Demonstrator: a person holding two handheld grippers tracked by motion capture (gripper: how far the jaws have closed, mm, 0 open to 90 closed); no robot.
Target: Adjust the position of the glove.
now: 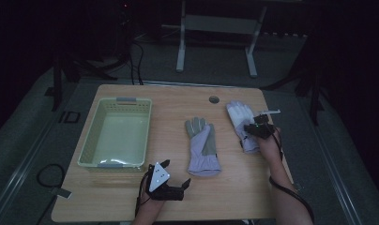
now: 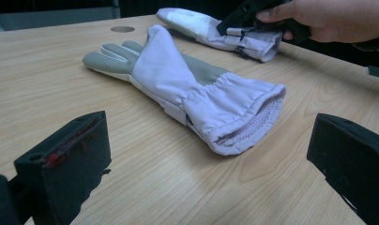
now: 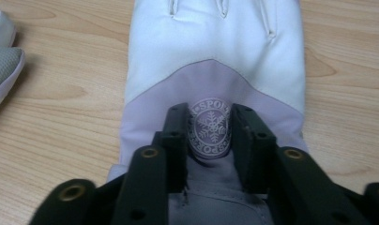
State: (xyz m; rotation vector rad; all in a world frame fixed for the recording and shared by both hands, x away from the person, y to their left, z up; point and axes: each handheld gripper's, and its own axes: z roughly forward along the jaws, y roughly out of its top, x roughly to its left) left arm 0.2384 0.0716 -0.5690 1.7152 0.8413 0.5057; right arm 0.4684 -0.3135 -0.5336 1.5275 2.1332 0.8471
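Two pale lilac-and-white gloves lie on the wooden table (image 1: pixel 131 197). The middle glove (image 1: pixel 202 147) lies flat, its cuff toward me; in the left gripper view this glove (image 2: pixel 178 79) is just ahead of the wide-apart jaws. My left gripper (image 1: pixel 177 172) rests open near the front edge, nothing between its fingers. The right glove (image 1: pixel 239 115) lies at the far right. My right gripper (image 3: pixel 208 117) is down on the back of that glove (image 3: pixel 216 42), jaws shut on a pinch of fabric around a round snowflake badge (image 3: pixel 209 129). The right gripper (image 1: pixel 253 129) sits over its cuff end.
A pale green plastic basket (image 1: pixel 91 140) stands at the table's left, with nothing in it. A round cable hole (image 1: pixel 214 99) sits near the far edge. A cable trails from my right forearm off the table's right side. Bare wood lies between the gloves.
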